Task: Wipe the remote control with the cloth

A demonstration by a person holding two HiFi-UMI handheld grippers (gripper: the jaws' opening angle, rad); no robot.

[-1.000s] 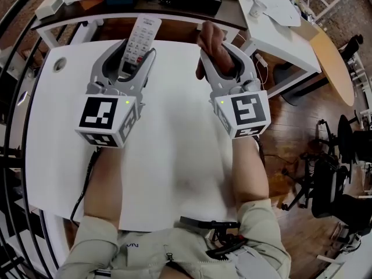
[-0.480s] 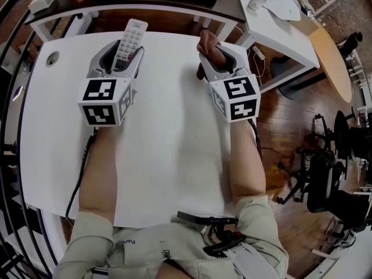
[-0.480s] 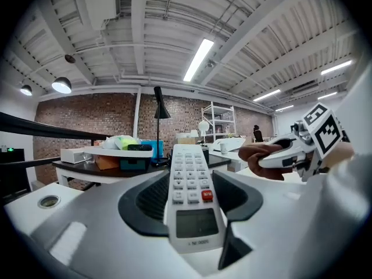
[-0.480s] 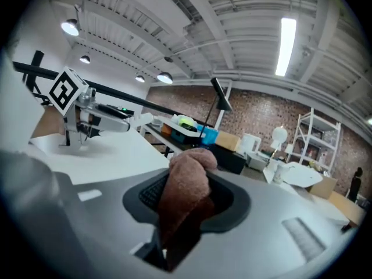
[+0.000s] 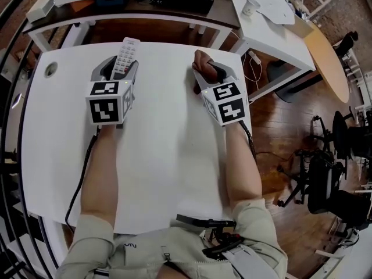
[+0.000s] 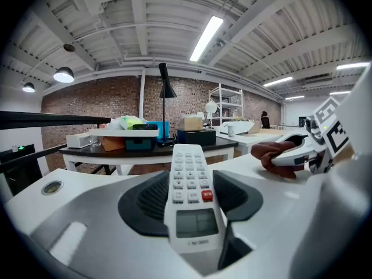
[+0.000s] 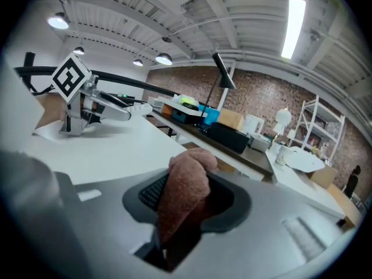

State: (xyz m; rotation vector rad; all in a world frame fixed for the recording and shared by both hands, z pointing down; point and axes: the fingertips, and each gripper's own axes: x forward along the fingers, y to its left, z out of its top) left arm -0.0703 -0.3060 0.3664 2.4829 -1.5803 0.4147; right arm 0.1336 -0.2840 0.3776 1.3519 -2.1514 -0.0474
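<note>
Remote control [image 5: 127, 52]: white, keys up, held over the far left part of the white table [image 5: 165, 156]; its far end juts past the jaws.
Left gripper [image 5: 118, 67]: jaws closed on the remote's long sides, near its display end.
Right gripper [image 5: 208, 74]: jaws clamped on a bunched brown cloth [image 7: 185, 196], over the far right of the table.
Separation: cloth and remote well apart, no contact.
Step in hand: judged as positioning; wiping not yet begun.
Next move: probably calls for carrying the cloth leftward onto the key face, then stroking along its length against a firm left grip.
</note>
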